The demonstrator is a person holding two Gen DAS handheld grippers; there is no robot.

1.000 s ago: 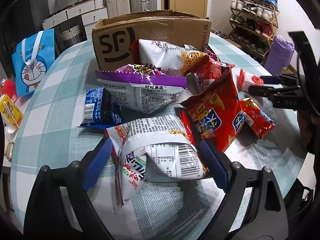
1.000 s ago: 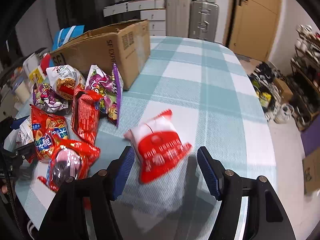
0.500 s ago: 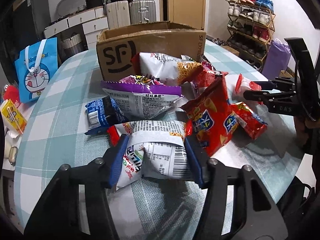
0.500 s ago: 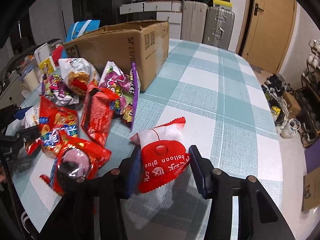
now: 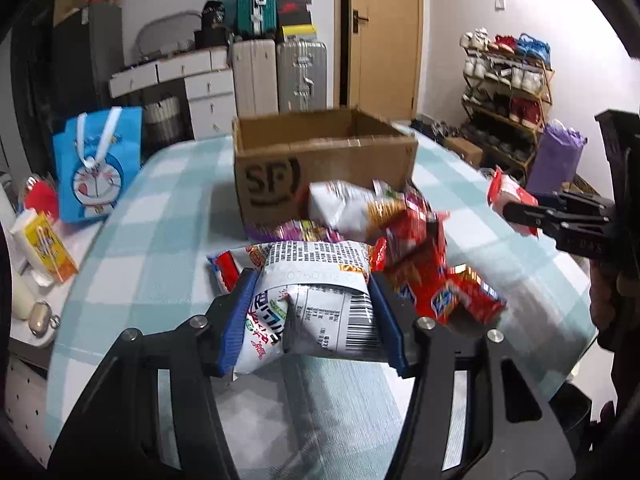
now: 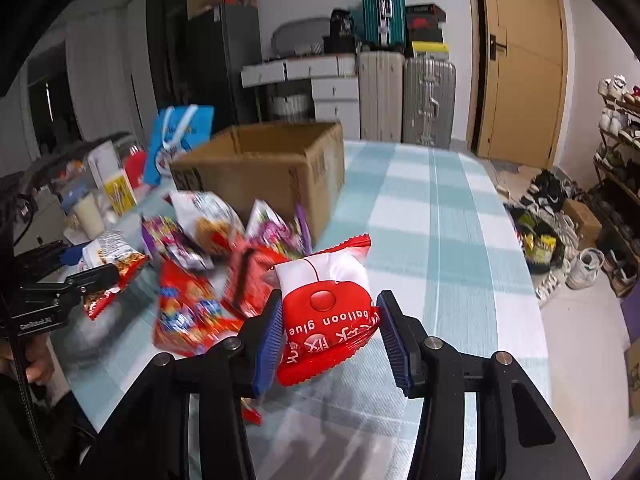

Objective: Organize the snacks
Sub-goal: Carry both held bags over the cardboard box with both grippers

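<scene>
My left hand-held gripper (image 5: 310, 320) is clamped on one white snack bag (image 5: 308, 300), its blue pads pressing both sides. The bag's long axis runs away from me toward the cardboard box (image 5: 324, 168), barcode end nearest me, and it is lifted off the checked table (image 5: 152, 248). My right hand-held gripper (image 6: 328, 336) is closed on one red-and-white pouch (image 6: 326, 308) printed "balloon glue"; the print reads upside down, and the crimped top edge points away from me, tilted up. This pouch is also held above the table. One open box stands upright behind a loose pile of snack packets (image 6: 224, 264); the pile is too blurred to count exactly. One blue gift bag (image 5: 98, 164) stands at the table's left.
</scene>
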